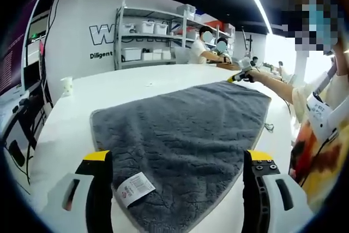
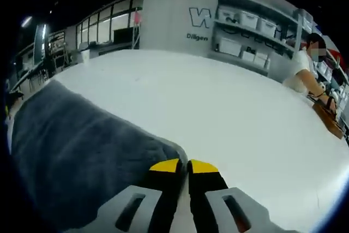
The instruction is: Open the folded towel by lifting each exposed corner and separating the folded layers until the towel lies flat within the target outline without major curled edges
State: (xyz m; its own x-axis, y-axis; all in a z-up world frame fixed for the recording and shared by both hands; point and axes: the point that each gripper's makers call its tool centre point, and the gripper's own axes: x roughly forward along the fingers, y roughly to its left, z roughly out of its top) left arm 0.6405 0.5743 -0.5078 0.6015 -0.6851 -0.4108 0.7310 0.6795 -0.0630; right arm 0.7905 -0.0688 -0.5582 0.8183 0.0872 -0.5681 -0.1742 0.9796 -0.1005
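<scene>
Towel (image 1: 180,135) x1, flat – left gripper (image 1: 177,175) jaws apart, right gripper (image 2: 183,167) pinching its corner.

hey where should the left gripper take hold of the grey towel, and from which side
Probably the near corner of the grey towel, by the white care label. That corner lies between the open jaws of the left gripper, so come in low from the near table edge and pinch the hem. The right gripper is closed at the far corner.
</scene>
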